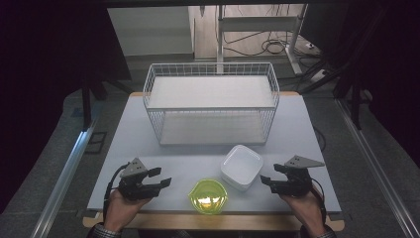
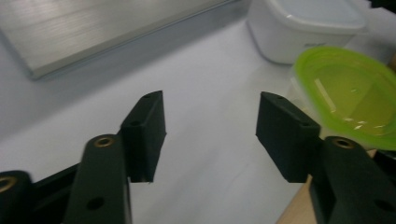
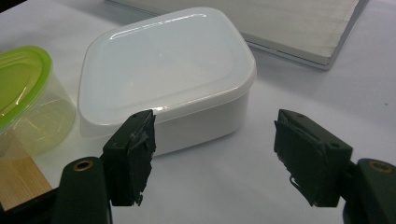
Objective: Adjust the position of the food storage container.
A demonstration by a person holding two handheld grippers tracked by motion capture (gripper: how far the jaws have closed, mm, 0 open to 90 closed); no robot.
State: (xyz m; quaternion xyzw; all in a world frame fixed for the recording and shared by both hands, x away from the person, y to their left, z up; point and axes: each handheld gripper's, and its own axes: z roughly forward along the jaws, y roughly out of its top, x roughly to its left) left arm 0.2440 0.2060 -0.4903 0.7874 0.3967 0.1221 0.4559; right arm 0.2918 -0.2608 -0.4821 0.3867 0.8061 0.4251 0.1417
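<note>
A white lidded square container (image 1: 241,166) (image 3: 166,81) (image 2: 303,25) sits on the table right of centre. A clear container with a lime-green lid (image 1: 208,196) (image 2: 348,88) (image 3: 21,91) stands at the front edge, just left of it. My left gripper (image 1: 161,178) (image 2: 210,128) is held at the front left, pointing toward the green-lidded container, jaws apart with bare table between them. My right gripper (image 1: 266,181) (image 3: 212,149) is held at the front right, pointing at the white container's near side, jaws apart and clear of it.
A white wire basket rack (image 1: 212,101) with two shelves stands at the back middle of the grey table top (image 1: 129,139). Its lower shelf edge (image 2: 70,32) (image 3: 299,28) lies beyond both grippers. The wooden table edge (image 1: 213,220) runs along the front.
</note>
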